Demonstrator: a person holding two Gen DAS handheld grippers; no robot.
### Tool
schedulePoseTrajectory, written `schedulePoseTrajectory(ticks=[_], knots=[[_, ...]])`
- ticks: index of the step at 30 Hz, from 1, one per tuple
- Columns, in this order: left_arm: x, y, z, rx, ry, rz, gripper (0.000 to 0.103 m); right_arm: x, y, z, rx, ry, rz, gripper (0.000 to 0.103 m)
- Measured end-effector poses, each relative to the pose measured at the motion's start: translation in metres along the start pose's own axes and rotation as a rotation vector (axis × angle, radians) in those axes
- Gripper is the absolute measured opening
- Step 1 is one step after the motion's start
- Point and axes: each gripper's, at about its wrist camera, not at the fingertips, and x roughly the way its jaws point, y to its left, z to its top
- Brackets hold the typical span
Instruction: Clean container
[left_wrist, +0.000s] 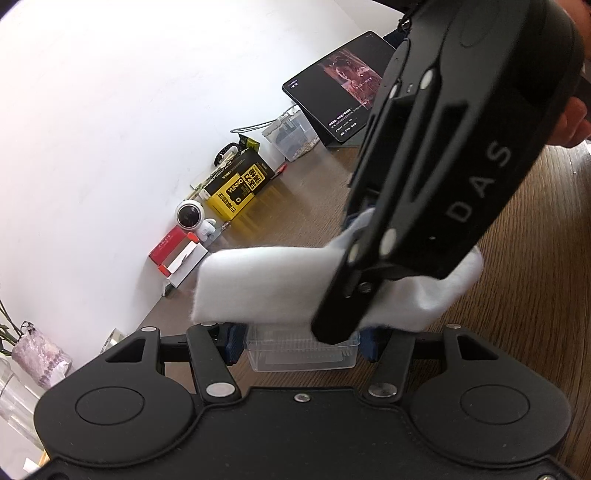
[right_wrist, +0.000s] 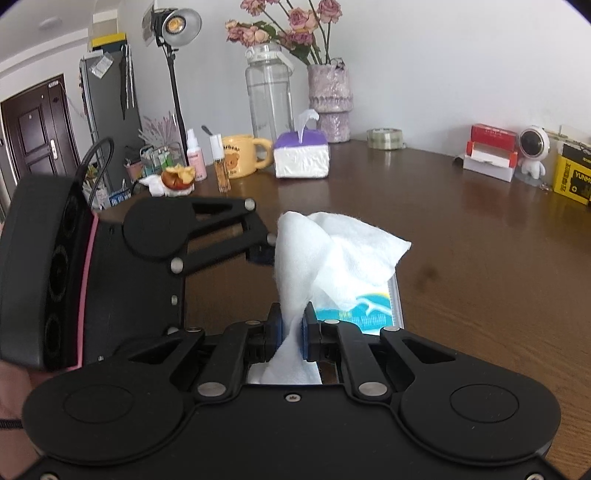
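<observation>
We clamp the clear container (left_wrist: 303, 350) in the left claw (left_wrist: 301, 345). The right claw (right_wrist: 291, 328) pinches a white wipe (right_wrist: 332, 254) above the worktop (right_wrist: 480, 258).

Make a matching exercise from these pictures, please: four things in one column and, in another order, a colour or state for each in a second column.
Things:
1. wipe
2. container
3. mug
4. tablet

Colour or state:
A. yellow, standing on the table
B. transparent, between the left gripper's fingers
C. white, pinched in the right gripper
D. dark, propped up with the screen lit

Pairs: 1-C, 2-B, 3-A, 4-D.
The left gripper holds the container; the right gripper holds the wipe above it.
</observation>
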Motion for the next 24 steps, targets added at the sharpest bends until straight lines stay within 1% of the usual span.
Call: schedulePoseTrajectory(ticks=[2, 6, 8, 11, 18, 22, 24], knots=[[-0.028, -0.026, -0.002, 0.003, -0.002, 0.005, 0.057, 0.0, -0.001, -0.001, 0.001, 0.002, -0.001, 0.01], [-0.026, -0.023, -0.003, -0.002, 0.002, 0.006, 0.057, 0.003, -0.002, 0.004, 0.02, -0.03, 0.001, 0.01], [-0.011, -0.022, 0.001, 0.001, 0.001, 0.007, 0.057, 0.005, -0.001, 0.008, 0.024, -0.049, 0.002, 0.01], [-0.013, -0.024, 0.002, 0.004, 0.001, 0.009, 0.057, 0.008, -0.001, 0.01, 0.027, -0.061, 0.004, 0.01], [-0.018, -0.029, 0.003, 0.007, 0.0, 0.011, 0.057, 0.004, 0.001, 0.002, 0.018, -0.028, 0.006, 0.01], [-0.017, -0.032, 0.004, 0.011, -0.001, 0.011, 0.057, 0.0, 0.0, -0.003, 0.037, 0.0, 0.01, 0.01], [-0.014, -0.032, 0.004, 0.013, -0.002, 0.011, 0.057, -0.002, -0.001, -0.005, 0.045, -0.002, 0.011, 0.01]])
